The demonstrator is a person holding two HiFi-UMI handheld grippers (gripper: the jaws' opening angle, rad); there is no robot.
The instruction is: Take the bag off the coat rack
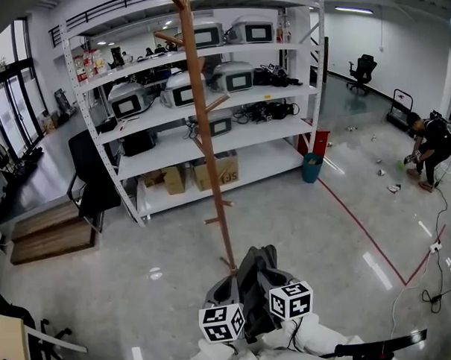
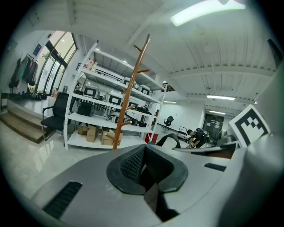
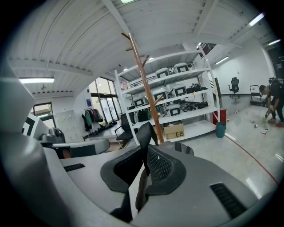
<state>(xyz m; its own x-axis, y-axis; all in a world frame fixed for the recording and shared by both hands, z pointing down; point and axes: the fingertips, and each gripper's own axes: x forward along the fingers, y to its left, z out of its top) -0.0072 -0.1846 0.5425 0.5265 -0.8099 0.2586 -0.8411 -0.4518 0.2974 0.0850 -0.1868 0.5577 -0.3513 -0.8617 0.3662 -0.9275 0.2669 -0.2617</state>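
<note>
The wooden coat rack [image 1: 207, 139] stands upright in front of me, and its pegs carry nothing that I can see. A dark grey bag [image 1: 253, 275] with a black strap hangs low near the rack's foot, between my two grippers. My left gripper [image 1: 229, 293] and right gripper [image 1: 274, 278] sit close together on either side of it. In the right gripper view the jaws [image 3: 144, 166] are shut on the black strap [image 3: 144, 133], which rises from between them. The left gripper [image 2: 144, 166] also looks shut on dark bag material, with a strap loop [image 2: 168, 138] just beyond it.
White shelving [image 1: 134, 135] loaded with machines and boxes stands behind the rack. A black office chair [image 1: 91, 174] and wooden steps [image 1: 49, 235] are at the left. A teal bin [image 1: 311, 167], a red floor line [image 1: 362, 229] and a crouching person [image 1: 431, 146] are at the right.
</note>
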